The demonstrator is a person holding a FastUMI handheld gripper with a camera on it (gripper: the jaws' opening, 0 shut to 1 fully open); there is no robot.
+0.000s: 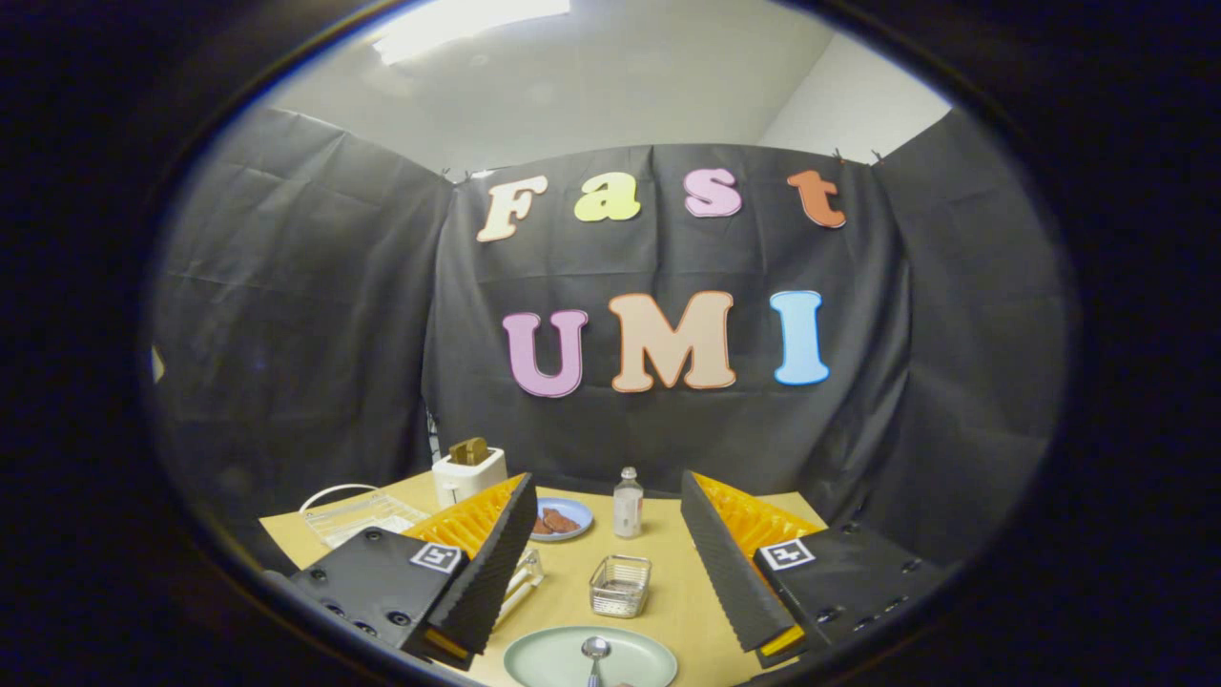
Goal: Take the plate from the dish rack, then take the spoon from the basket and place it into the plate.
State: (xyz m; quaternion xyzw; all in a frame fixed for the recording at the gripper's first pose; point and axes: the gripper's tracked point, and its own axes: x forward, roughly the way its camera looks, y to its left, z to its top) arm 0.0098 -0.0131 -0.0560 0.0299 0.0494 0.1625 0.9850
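We see the gripper [591, 582] held above a wooden table [668, 611], its fingers spread wide and holding nothing. Near us, between the fingers, a pale green plate [553, 660] lies flat with the spoon [594, 654] resting in it. Just beyond stands the small wire basket [620, 585]. We judge the task essentially finished, with nothing left to move.

On the table [668, 582] I count two plates [553, 658] [572, 520], one spoon [595, 651], one basket [620, 585], one bottle [627, 503], one toaster [467, 474], one rack [358, 515].
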